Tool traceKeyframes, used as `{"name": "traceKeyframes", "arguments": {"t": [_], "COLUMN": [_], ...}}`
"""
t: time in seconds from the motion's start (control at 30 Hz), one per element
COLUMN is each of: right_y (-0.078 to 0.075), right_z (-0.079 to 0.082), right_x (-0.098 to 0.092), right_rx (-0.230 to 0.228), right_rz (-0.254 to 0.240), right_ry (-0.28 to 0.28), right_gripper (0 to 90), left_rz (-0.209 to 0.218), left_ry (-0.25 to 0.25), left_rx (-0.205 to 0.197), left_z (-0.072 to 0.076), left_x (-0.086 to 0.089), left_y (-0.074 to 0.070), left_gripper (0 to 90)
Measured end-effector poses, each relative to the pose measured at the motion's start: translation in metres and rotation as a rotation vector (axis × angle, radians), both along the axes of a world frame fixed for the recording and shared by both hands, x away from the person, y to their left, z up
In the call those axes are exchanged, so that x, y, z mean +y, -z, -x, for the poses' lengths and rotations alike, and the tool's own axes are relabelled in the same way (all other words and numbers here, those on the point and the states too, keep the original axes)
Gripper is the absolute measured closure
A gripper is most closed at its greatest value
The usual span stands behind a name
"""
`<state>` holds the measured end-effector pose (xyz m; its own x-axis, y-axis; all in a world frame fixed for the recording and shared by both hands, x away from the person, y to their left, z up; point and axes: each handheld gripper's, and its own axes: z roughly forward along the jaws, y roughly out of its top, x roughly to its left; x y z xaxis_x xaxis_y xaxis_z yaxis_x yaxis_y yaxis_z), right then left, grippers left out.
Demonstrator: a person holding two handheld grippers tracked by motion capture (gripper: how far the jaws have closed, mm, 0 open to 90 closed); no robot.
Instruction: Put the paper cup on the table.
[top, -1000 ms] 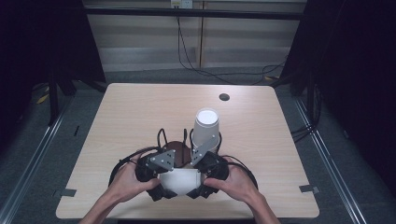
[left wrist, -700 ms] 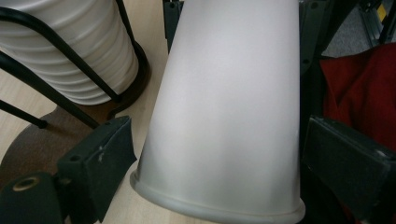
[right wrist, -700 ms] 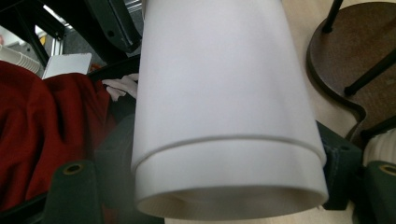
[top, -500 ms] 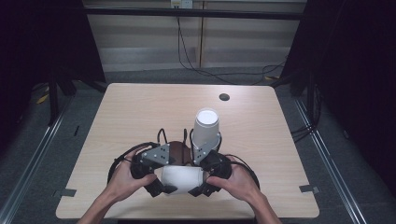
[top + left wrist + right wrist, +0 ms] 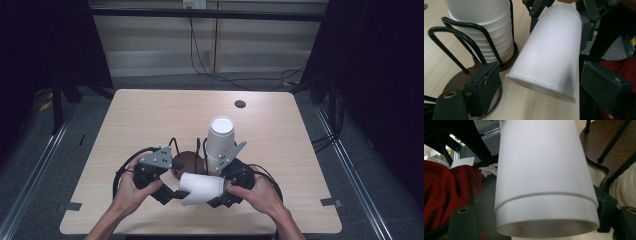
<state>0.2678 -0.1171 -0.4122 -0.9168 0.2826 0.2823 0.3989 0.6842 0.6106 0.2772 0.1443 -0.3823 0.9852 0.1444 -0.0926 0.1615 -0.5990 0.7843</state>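
While 1 cup (image 5: 201, 188) held, 1 stack (image 5: 220, 140) upright.

Loose cup (image 5: 201, 188) lay sideways between left gripper (image 5: 172, 194) and right gripper (image 5: 216, 201), right jaws closed on one end, left jaws spread beside other; cup stack (image 5: 219, 142) stood in wire holder (image 5: 189, 161) just beyond both, on table (image 5: 150, 120)

A light wooden table (image 5: 150, 120) with a small dark round spot (image 5: 240, 104) near its far edge stands on grey floor (image 5: 40, 150), cables (image 5: 200, 55) trailing behind.
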Motion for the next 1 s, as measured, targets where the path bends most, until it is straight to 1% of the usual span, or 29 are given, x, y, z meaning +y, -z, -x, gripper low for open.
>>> {"name": "traceKeyframes", "arguments": {"t": [0.07, 0.13, 0.2, 0.23, 0.3, 0.33, 0.37, 0.4, 0.43, 0.47, 0.5, 0.53, 0.57, 0.63, 0.7, 0.77, 0.83, 0.9, 0.97, 1.0], "right_y": [0.000, 0.000, 0.000, -0.001, -0.001, -0.001, -0.001, -0.001, -0.002, -0.002, -0.003, -0.003, -0.003, -0.003, -0.003, -0.002, 0.000, 0.001, -0.001, -0.001], "right_z": [0.000, 0.000, 0.000, 0.000, 0.000, 0.000, 0.000, 0.000, 0.000, 0.000, 0.000, 0.000, 0.001, 0.001, 0.001, 0.001, -0.001, -0.002, -0.002, -0.002], "right_x": [-0.002, -0.004, -0.006, -0.008, -0.010, -0.011, -0.013, -0.013, -0.014, -0.015, -0.018, -0.018, -0.018, -0.020, -0.021, -0.022, -0.023, -0.024, -0.025, -0.025], "right_rx": [-0.002, -0.006, -0.009, -0.014, -0.003, -0.007, -0.010, -0.010, -0.008, -0.010, -0.009, -0.009, -0.010, -0.022, -0.022, -0.018, -0.016, -0.018, -0.027, -0.026], "right_rz": [-0.001, -0.004, -0.015, -0.018, -0.035, -0.038, -0.046, -0.046, -0.063, -0.067, -0.097, -0.097, -0.106, -0.133, -0.139, -0.149, -0.151, -0.167, -0.181, -0.201], "right_ry": [0.009, 0.017, 0.027, 0.031, 0.040, 0.051, 0.058, 0.058, 0.069, 0.071, 0.074, 0.074, 0.075, 0.083, 0.085, 0.091, 0.096, 0.108, 0.116, 0.115], "right_gripper": [25.5, 25.5, 25.5, 25.5, 25.5, 25.5, 25.5, 25.5, 25.5, 25.5, 25.5, 25.5, 25.5, 25.4, 25.4, 25.4, 25.4, 25.5, 25.5, 25.5], "left_rz": [0.016, 0.022, 0.042, 0.048, 0.054, 0.061, 0.091, 0.091, 0.097, 0.112, 0.112, 0.108, 0.109, 0.111, 0.108, 0.093, 0.089, 0.090, 0.106, 0.114], "left_ry": [-0.014, -0.030, -0.028, -0.037, -0.055, -0.065, -0.075, -0.075, -0.076, -0.087, -0.092, -0.098, -0.108, -0.110, -0.110, -0.115, -0.112, -0.116, -0.120, -0.121], "left_rx": [-0.007, -0.005, 0.001, 0.003, 0.016, 0.019, 0.035, 0.035, 0.037, 0.046, 0.046, 0.043, 0.043, 0.048, 0.056, 0.046, 0.048, 0.055, 0.062, 0.069], "left_z": [0.001, 0.003, 0.003, 0.003, 0.002, 0.002, 0.001, 0.001, 0.000, 0.000, 0.000, 0.000, 0.000, 0.001, 0.002, 0.005, 0.006, 0.005, 0.004, 0.004], "left_x": [0.004, 0.008, 0.015, 0.017, 0.021, 0.023, 0.026, 0.026, 0.027, 0.029, 0.030, 0.030, 0.031, 0.033, 0.035, 0.036, 0.038, 0.039, 0.039, 0.040], "left_y": [-0.001, 0.001, 0.003, 0.004, 0.007, 0.008, 0.010, 0.010, 0.010, 0.011, 0.012, 0.013, 0.014, 0.017, 0.019, 0.021, 0.023, 0.025, 0.027, 0.028], "left_gripper": [15.8, 15.8, 15.8, 15.8, 15.8, 15.8, 15.8, 15.8, 15.8, 15.8, 15.8, 15.8, 15.7, 15.7, 15.7, 15.7, 15.7, 15.8, 15.8, 15.8]}}
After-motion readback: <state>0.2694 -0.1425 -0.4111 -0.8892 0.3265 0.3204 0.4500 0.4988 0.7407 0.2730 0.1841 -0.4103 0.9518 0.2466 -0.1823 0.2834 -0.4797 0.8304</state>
